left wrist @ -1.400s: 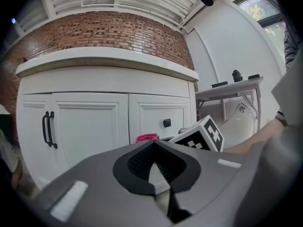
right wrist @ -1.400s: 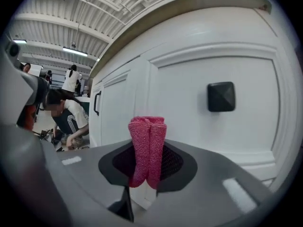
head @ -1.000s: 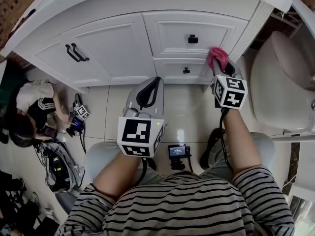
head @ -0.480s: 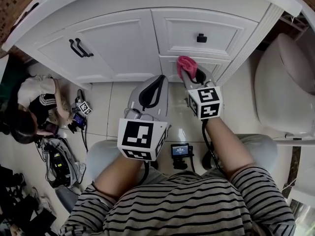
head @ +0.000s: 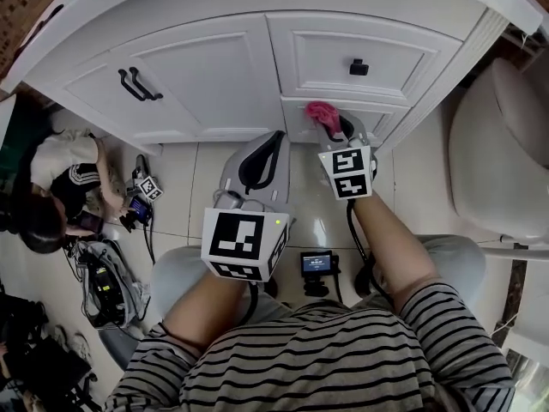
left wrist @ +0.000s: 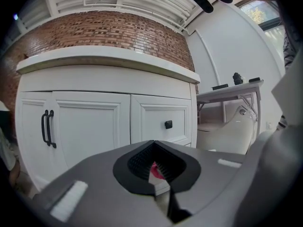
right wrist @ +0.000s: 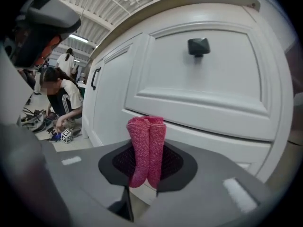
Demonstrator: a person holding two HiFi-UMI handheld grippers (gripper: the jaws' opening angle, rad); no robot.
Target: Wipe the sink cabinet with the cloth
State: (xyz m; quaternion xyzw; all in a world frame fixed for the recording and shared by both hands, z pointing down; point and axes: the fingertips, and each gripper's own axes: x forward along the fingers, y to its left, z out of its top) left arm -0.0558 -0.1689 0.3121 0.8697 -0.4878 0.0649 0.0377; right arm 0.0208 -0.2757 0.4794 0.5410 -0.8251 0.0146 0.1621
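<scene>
The white sink cabinet (head: pixel 206 67) fills the top of the head view, with two doors on the left and two drawers on the right. My right gripper (head: pixel 333 129) is shut on a folded pink cloth (head: pixel 322 112), which presses on the left part of the lower drawer front (head: pixel 382 114). In the right gripper view the cloth (right wrist: pixel 147 150) stands up between the jaws, just below the upper drawer's black knob (right wrist: pixel 199 46). My left gripper (head: pixel 262 154) hangs shut and holds nothing, above the floor tiles and short of the cabinet (left wrist: pixel 85 126).
A white toilet (head: pixel 506 144) stands close on the right. A person (head: pixel 60 187) crouches on the floor at the left among cables and gear (head: pixel 107 286). A small device with a screen (head: pixel 313 263) lies between my knees. Black door handles (head: pixel 137 84) stick out.
My right gripper has carried the cloth leftward along the lower drawer, from the cabinet's right edge towards the middle. The left gripper has stayed where it was.
</scene>
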